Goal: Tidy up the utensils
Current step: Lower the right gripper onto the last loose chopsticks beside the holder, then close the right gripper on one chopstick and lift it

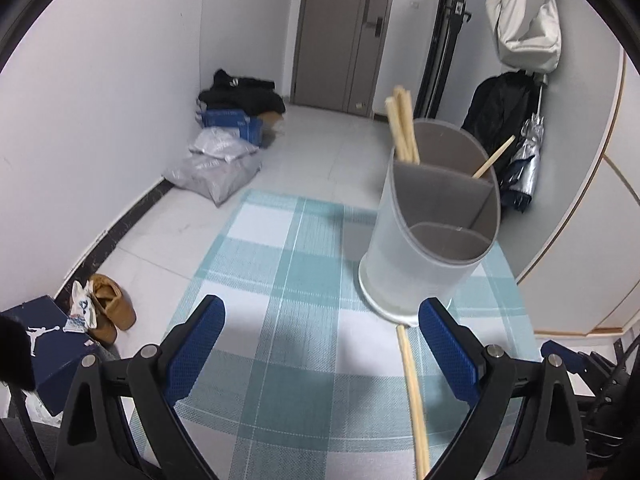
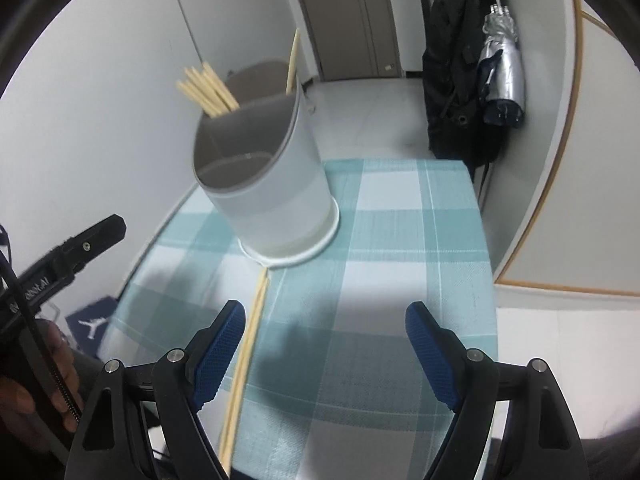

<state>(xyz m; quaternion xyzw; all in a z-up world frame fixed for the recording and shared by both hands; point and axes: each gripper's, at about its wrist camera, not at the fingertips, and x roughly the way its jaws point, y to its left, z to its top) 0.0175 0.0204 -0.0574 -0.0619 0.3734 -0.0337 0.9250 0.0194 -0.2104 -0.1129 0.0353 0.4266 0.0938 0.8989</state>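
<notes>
Jumpman logo on blue shoebox [image 1: 44,332]; no other readable writing.
Left gripper [image 1: 320,332] and right gripper [image 2: 325,338] both wide open, empty; chopsticks [image 1: 414,396] lie on checked cloth [image 1: 288,280], touching utensil holder [image 1: 432,220].

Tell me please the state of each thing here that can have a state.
Utensil holder: upright on the checked cloth
Chopsticks in holder: standing, leaning
Loose chopsticks: flat on cloth
Left hand-held gripper: open, empty
Right hand-held gripper: open, empty
Door: closed
</notes>
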